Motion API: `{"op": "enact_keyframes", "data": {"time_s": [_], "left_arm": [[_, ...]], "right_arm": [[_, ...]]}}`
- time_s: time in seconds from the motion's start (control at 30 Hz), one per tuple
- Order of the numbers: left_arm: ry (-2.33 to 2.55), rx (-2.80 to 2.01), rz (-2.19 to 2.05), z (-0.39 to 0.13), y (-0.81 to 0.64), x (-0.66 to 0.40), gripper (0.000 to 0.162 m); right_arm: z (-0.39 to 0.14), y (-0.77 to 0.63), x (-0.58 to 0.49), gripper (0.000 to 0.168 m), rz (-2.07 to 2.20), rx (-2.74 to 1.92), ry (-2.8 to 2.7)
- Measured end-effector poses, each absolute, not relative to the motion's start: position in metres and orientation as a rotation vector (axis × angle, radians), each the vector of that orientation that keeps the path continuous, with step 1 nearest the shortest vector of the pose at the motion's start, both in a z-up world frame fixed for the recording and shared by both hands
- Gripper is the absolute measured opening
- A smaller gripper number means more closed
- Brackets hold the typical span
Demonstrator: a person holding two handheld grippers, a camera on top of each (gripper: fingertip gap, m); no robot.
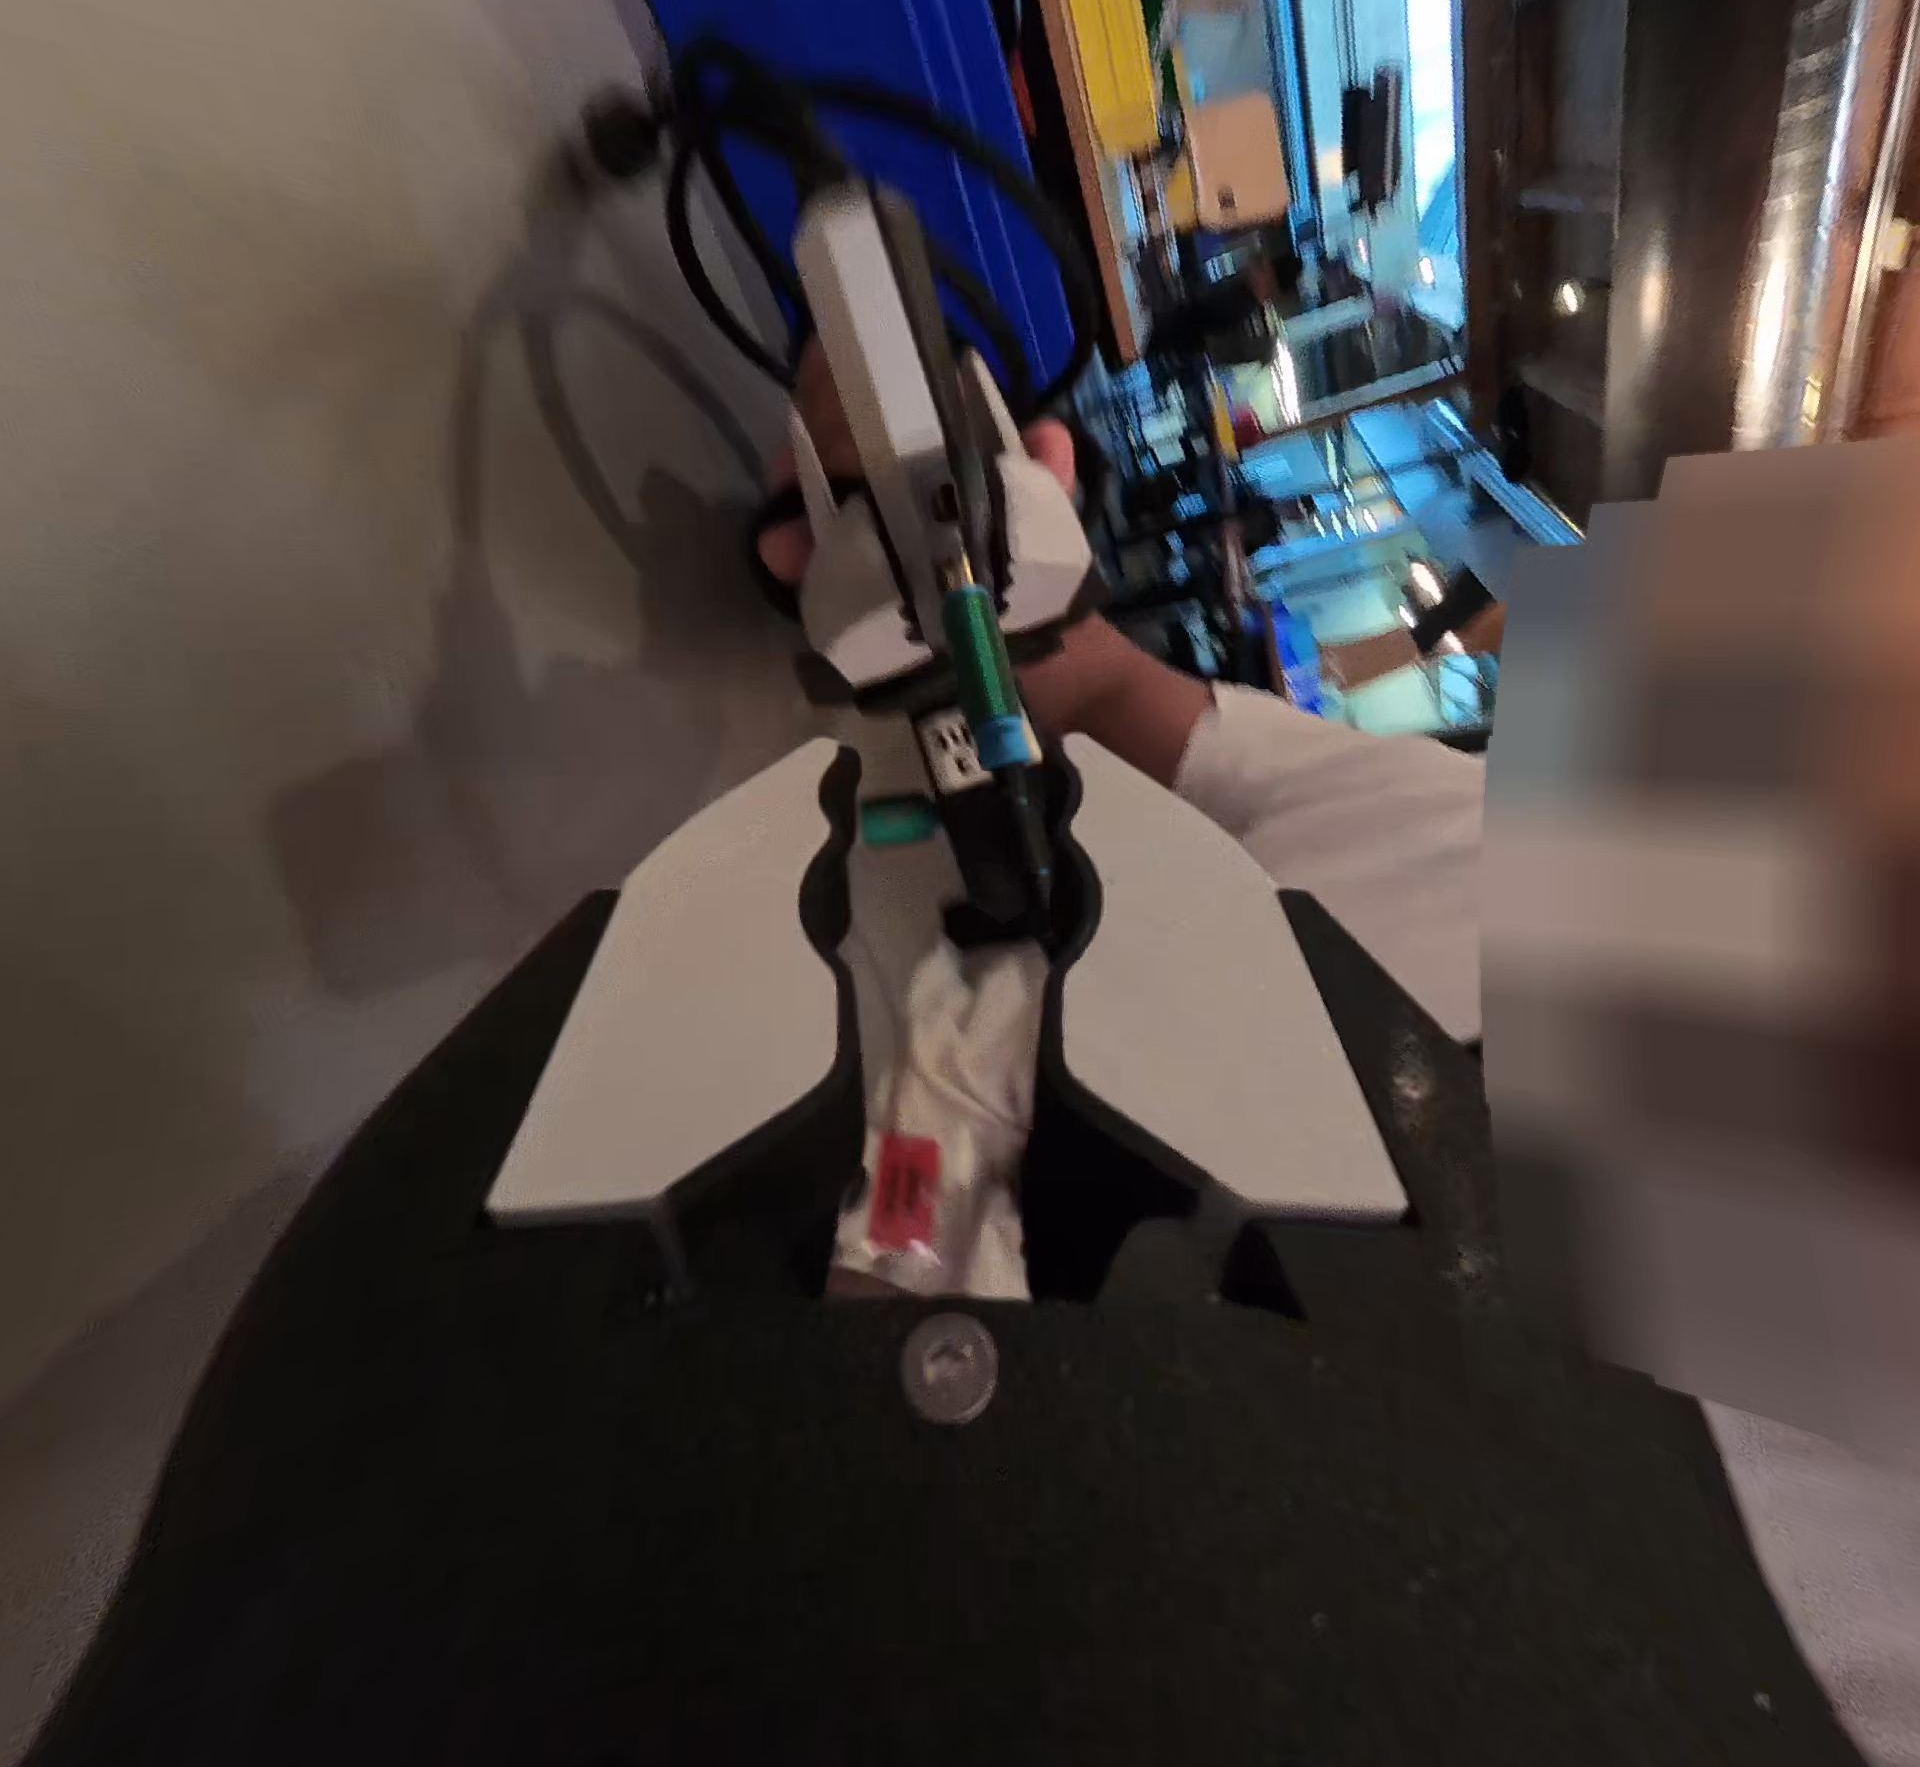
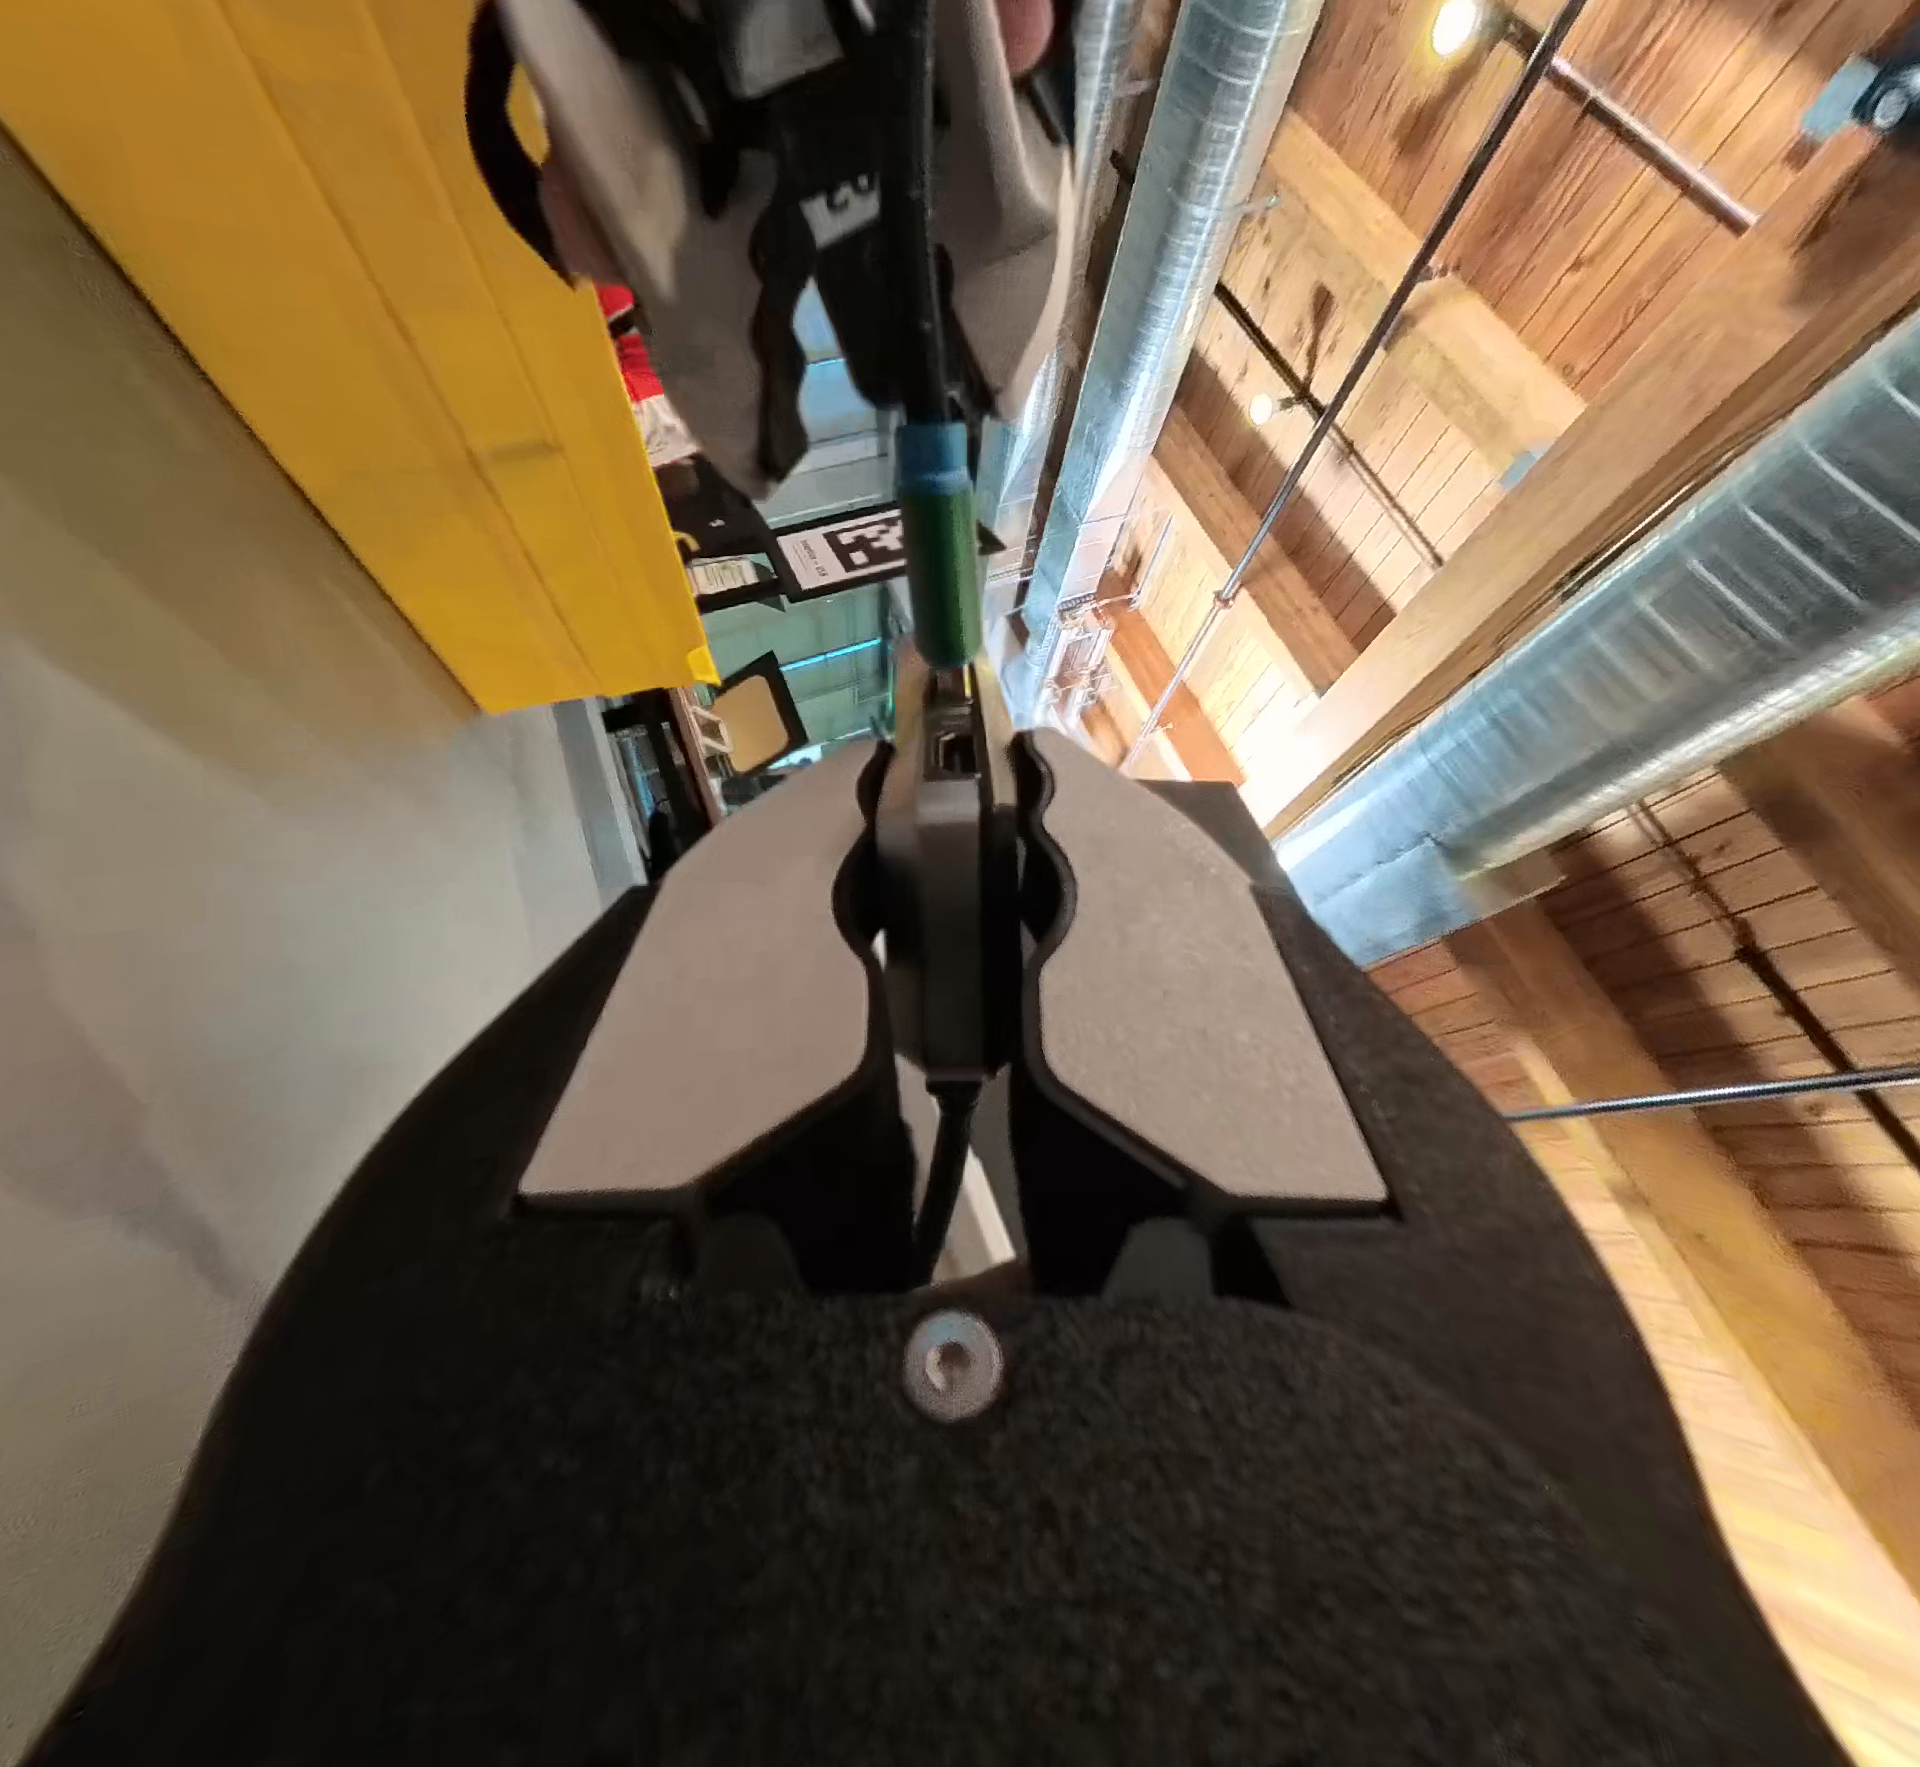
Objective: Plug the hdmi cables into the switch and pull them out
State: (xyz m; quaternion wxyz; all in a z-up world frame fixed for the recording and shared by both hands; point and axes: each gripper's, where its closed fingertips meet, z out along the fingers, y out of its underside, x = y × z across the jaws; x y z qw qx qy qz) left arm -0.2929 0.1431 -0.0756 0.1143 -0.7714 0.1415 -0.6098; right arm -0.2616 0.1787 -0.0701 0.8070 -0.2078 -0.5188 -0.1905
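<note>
My right gripper (image 2: 948, 746) is shut on the switch (image 2: 940, 907), a slim box seen edge-on, with its port end at my fingertips. My left gripper (image 1: 951, 761) is shut on the black HDMI cable (image 1: 1023, 834) just behind its green plug (image 1: 977, 657), which has a blue band. The plug's metal tip meets the port end of the switch (image 1: 868, 325). How deep it sits I cannot tell. The plug (image 2: 940, 574) shows the same in the right wrist view. Each view shows the other gripper facing it: the right gripper (image 1: 925, 574) and the left gripper (image 2: 883, 429).
Black cables (image 1: 727, 263) loop from the switch's far end. A blue panel (image 1: 852, 55) and a yellow panel (image 2: 312, 211) hang on a pale wall. A person's white sleeve (image 1: 1330, 803) is at right. Metal ducts (image 2: 1195, 211) run under a wooden ceiling.
</note>
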Motion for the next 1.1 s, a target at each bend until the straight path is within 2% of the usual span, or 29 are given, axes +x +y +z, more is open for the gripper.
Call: {"op": "enact_keyframes", "data": {"time_s": [0.13, 0.27, 0.43, 0.63, 0.8, 0.87, 1.1], "left_arm": [[0.327, -2.022, -1.444, -0.059, 0.165, -0.322, 0.034], [0.422, -1.92, -0.884, -0.085, 0.158, -0.326, 0.033], [0.631, -1.85, -0.515, -0.108, 0.134, -0.288, 0.035], [0.629, -1.686, -0.357, -0.076, 0.132, -0.287, 0.038], [0.707, -1.627, -0.229, -0.077, 0.13, -0.289, 0.029], [0.717, -1.605, -0.219, -0.077, 0.127, -0.288, 0.018], [0.67, -1.644, -0.285, -0.081, 0.129, -0.289, 0.018]], "right_arm": [[-0.069, 0.183, -0.258, 0.021, -0.348, -0.506, -1.091], [-0.066, 0.185, -0.255, 0.021, -0.308, -0.543, -1.065], [-0.069, 0.188, -0.256, 0.021, -0.305, -0.556, -1.08], [-0.074, 0.177, -0.264, 0.021, -0.309, -0.513, -1.115], [-0.077, 0.169, -0.269, 0.021, -0.282, -0.489, -1.146], [-0.081, 0.165, -0.272, 0.021, -0.271, -0.474, -1.173], [-0.086, 0.164, -0.276, 0.021, -0.217, -0.524, -1.216]]}}
